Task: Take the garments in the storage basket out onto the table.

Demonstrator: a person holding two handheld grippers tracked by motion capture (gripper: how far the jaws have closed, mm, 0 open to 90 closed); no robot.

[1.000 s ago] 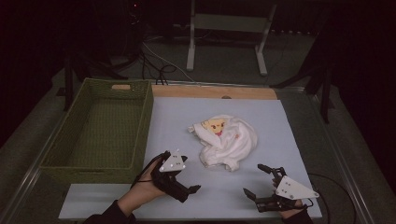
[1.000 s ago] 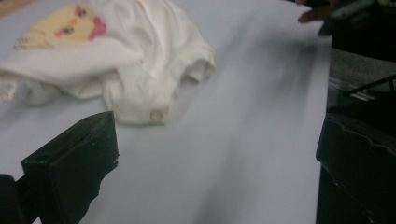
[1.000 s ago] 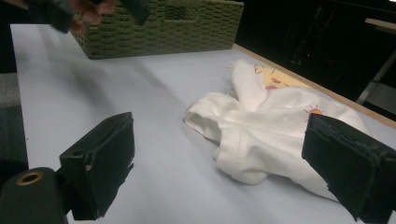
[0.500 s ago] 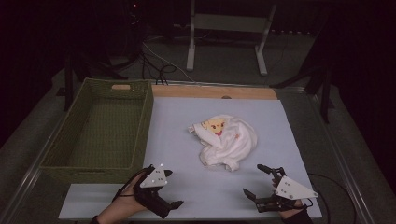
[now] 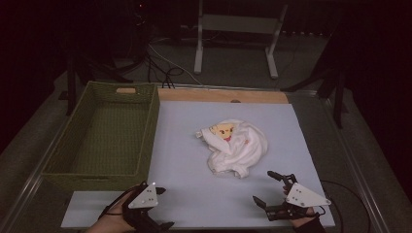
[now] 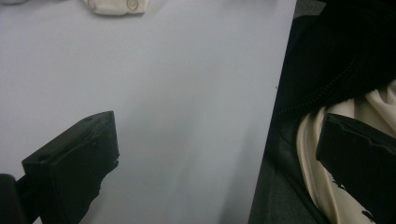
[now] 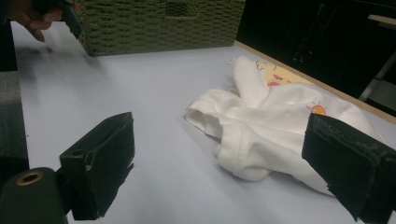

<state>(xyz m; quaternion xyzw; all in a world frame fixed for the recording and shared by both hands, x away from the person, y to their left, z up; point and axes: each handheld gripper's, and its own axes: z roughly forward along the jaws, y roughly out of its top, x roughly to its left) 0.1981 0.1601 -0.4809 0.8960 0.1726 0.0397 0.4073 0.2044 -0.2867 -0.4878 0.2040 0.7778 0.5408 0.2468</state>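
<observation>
A crumpled white garment (image 5: 236, 146) with a yellow and red cartoon print lies near the centre of the pale blue mat (image 5: 184, 194), free of both grippers. The right gripper (image 5: 272, 190) rests low over the mat at the near right edge, just short of the garment's near hem; in the right gripper view its jaws stand wide apart, framing the garment (image 7: 275, 126) with nothing between them. The left gripper (image 5: 158, 208) sits at the near left edge of the mat, well apart from the garment, held in the person's hand (image 5: 114, 224). In the left gripper view its jaws are likewise spread, empty, over bare mat (image 6: 177, 102). A green woven basket (image 5: 145, 141) stands along the mat's left side.
</observation>
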